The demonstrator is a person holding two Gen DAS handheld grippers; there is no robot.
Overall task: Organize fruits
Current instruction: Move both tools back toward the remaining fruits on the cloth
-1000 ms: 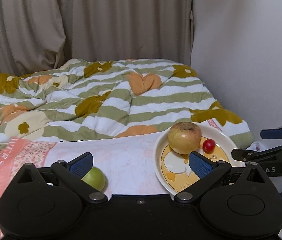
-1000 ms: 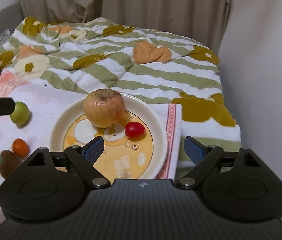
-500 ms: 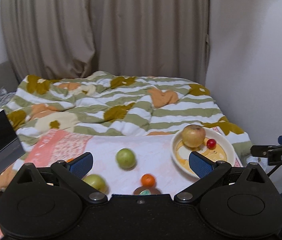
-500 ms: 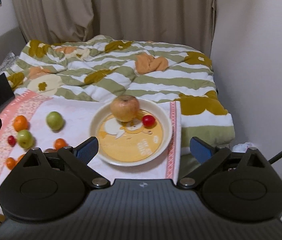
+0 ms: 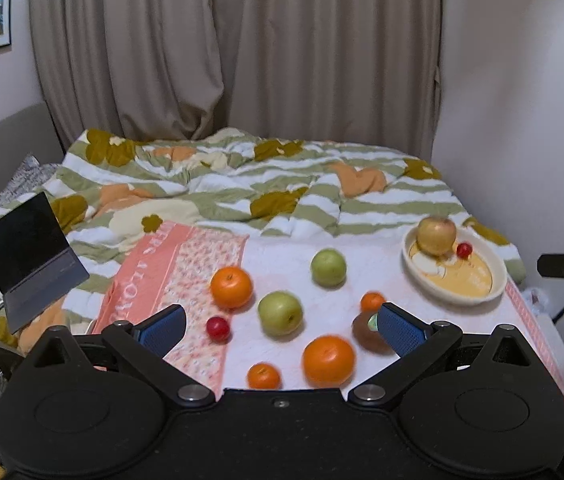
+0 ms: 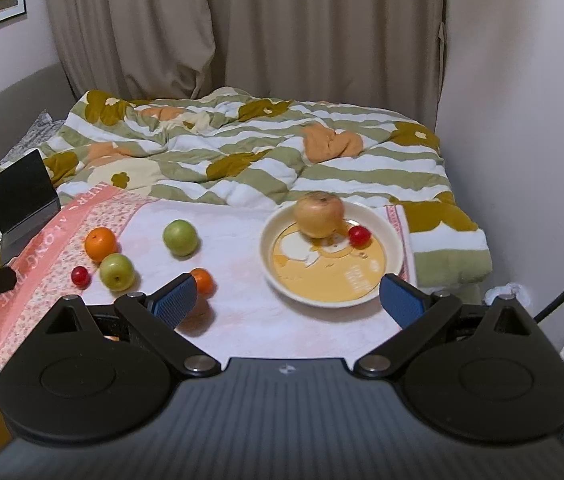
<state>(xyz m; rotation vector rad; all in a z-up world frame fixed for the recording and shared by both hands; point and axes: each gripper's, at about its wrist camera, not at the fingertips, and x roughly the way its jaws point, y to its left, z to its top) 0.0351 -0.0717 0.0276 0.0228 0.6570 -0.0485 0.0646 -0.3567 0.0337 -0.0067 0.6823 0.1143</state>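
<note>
Left gripper (image 5: 280, 326): jaws spread wide, holding nothing, raised above the near edge of the cloth
Right gripper (image 6: 285, 294): jaws spread wide, holding nothing, raised before the plate
Cloth (image 5: 361, 248): white with pink floral borders, spread flat; carries all the fruit
Plate (image 6: 393, 240): cream rim, yellow centre, at the cloth's right end; holds a yellow-brown apple (image 6: 319, 215) and, just beside it, a small red fruit (image 6: 359, 236)
Loose on the cloth, left of the plate: two green apples (image 5: 328, 267) (image 5: 280, 313), two large oranges (image 5: 231, 287) (image 5: 328, 360), two small oranges (image 5: 371, 302) (image 5: 264, 376), one small red fruit (image 5: 218, 328), one brown kiwi (image 5: 365, 330) partly behind the left gripper's right finger
Laptop (image 5: 30, 252): open, screen dark, far left on the striped quilt (image 5: 282, 184)
</note>
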